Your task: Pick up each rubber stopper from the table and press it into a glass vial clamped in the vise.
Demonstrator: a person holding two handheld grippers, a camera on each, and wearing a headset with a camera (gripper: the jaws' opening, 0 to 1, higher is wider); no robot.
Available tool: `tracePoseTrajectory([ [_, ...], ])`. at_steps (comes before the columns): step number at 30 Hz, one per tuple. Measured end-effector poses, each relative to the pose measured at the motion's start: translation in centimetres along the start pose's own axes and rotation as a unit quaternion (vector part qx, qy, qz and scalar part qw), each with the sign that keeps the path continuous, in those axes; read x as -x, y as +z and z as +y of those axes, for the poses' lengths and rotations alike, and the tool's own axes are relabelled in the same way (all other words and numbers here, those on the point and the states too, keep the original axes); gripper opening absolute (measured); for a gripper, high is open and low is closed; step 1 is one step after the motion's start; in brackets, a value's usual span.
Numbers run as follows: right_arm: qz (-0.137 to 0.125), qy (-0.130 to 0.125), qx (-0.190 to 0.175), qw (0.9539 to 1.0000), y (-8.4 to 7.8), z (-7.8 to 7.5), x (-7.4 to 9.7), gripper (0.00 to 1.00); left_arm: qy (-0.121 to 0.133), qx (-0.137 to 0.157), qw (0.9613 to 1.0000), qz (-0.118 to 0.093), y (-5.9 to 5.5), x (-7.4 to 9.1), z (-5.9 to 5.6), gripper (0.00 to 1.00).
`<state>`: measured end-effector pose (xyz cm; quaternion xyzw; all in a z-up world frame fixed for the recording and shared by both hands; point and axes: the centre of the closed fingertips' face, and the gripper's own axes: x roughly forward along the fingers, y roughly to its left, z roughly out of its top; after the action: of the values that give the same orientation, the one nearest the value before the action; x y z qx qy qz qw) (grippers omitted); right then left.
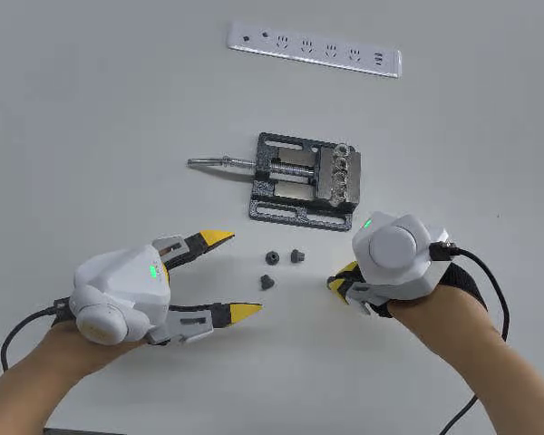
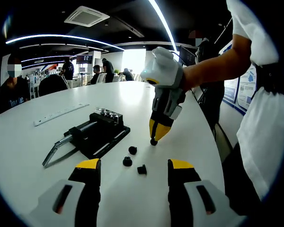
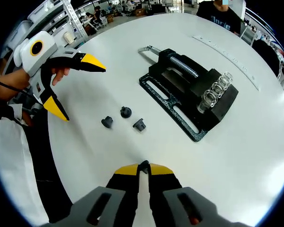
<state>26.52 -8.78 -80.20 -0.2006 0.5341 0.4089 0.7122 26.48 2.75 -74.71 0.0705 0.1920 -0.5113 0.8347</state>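
Head view: the left tool (image 1: 231,274) sits at eight o'clock, jaws spread wide and empty, while the right tool (image 1: 343,277) at four o'clock has its tips pressed together. Three loose stoppers (image 1: 273,257) lie on the tabletop (image 1: 118,136) between them, and the vise (image 1: 290,210) stands at twelve o'clock with its row of vials (image 1: 342,172). Left gripper view: there it is, a small dark pinched stopper (image 2: 153,141) in the right tool's tips, low over the tabletop at one o'clock from the loose three; whether it touches, I cannot tell. Right gripper view: its own jaws are closed on that dark piece at six o'clock, and the vials at two o'clock look clear and open-mouthed. My read: one stopper in hand, none seated yet, all the pressing left to do.
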Motion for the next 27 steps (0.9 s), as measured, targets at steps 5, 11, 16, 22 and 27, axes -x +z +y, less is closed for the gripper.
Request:
tracePoseTrajectory([
  [5,0.0,0.001,0.001,1.0,0.1,0.2,0.2,0.02,0.0,0.0,1.0,0.001,0.1,-0.1,-0.2,0.55],
  [11,-0.003,0.003,-0.004,1.0,0.2,0.4,0.3,0.02,-0.001,0.001,1.0,0.0,0.3,-0.2,-0.3,0.55],
  [16,-0.013,0.019,-0.023,0.9995,0.6,0.9,0.5,0.02,-0.001,0.0,1.0,0.001,0.2,-0.2,-0.3,0.55],
  [22,-0.026,0.047,-0.055,0.997,1.1,1.5,0.4,0.02,-0.001,0.001,1.0,0.002,0.0,-0.2,-0.3,0.55],
  [27,-0.029,0.046,-0.047,0.9974,1.1,1.3,0.3,0.02,-0.003,0.003,1.0,0.001,-0.1,-0.3,-0.3,0.55],
])
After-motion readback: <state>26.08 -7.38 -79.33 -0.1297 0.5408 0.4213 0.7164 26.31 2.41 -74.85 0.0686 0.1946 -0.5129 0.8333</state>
